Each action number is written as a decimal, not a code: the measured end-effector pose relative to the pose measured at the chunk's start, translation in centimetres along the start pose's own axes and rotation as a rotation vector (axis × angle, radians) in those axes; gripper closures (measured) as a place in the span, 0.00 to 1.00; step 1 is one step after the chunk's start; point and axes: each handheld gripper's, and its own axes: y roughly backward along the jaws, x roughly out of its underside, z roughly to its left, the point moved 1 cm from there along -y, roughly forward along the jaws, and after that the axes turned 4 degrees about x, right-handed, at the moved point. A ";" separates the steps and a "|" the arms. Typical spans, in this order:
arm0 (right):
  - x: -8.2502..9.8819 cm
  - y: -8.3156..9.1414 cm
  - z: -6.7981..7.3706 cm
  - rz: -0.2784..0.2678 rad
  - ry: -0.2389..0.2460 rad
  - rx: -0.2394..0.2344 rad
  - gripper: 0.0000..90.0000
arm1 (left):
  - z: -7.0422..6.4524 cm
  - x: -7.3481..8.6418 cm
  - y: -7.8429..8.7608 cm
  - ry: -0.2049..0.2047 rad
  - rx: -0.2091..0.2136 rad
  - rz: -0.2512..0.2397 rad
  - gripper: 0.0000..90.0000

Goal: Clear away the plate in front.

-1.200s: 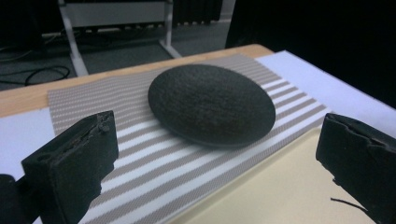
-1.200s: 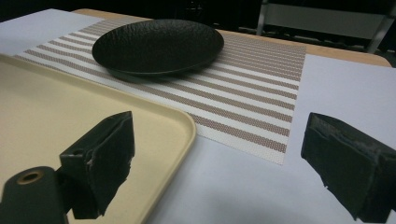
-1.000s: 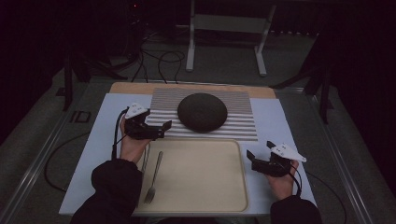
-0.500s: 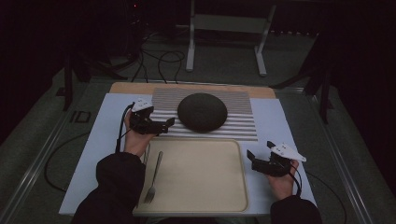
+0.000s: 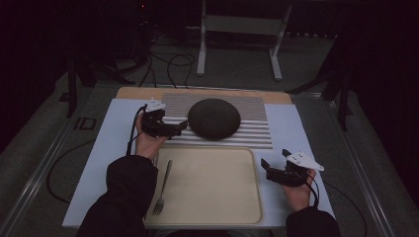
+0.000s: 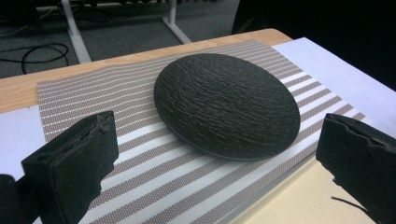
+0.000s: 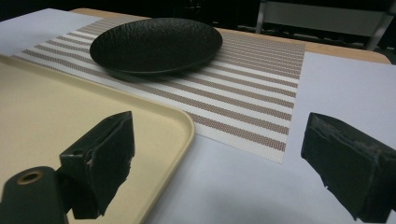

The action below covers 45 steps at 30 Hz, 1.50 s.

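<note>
On the striped mat (image 5: 257,129) near the far edge of the table (image 5: 106,163) sits the dark plate (image 5: 214,118), and the left gripper (image 5: 181,127) has closed in on it over the last second, sliding from the mat's left edge toward the plate's near-left rim. Its jaws stand wide apart, and in the left gripper view the plate (image 6: 227,101) lies between and just beyond them, not yet touched. That suggests the reach is nearly over and a grasp on the rim comes next. The right gripper (image 5: 266,166) has not moved; it rests with jaws apart just beside the right edge of the beige tray (image 5: 217,192), well apart from the plate. A fork (image 5: 162,190) lies on the tray's left side, untouched.
</note>
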 end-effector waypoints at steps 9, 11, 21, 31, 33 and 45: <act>0.0 -0.1 0.1 0.003 0.000 0.000 0.11 | 0.4 -0.5 -1.0 -0.014 0.005 0.001 0.00; 0.0 -0.1 0.1 0.004 -0.001 -0.001 0.11 | 0.4 -0.5 -1.2 -0.013 0.001 -0.009 0.00; 0.0 -0.2 0.1 0.001 -0.001 -0.002 0.11 | 0.5 -1.6 -2.6 -0.041 -0.010 0.015 0.00; 0.0 -0.2 0.2 0.002 0.002 -0.005 0.11 | 0.7 -2.8 -4.3 -0.049 -0.028 0.030 0.00; 0.0 -0.2 0.1 0.001 0.003 -0.006 0.11 | 0.9 -2.8 -4.8 -0.040 -0.034 0.041 0.00; 0.0 -0.2 0.2 0.001 0.000 -0.010 0.11 | 1.6 -2.0 -7.6 0.033 -0.011 0.095 0.00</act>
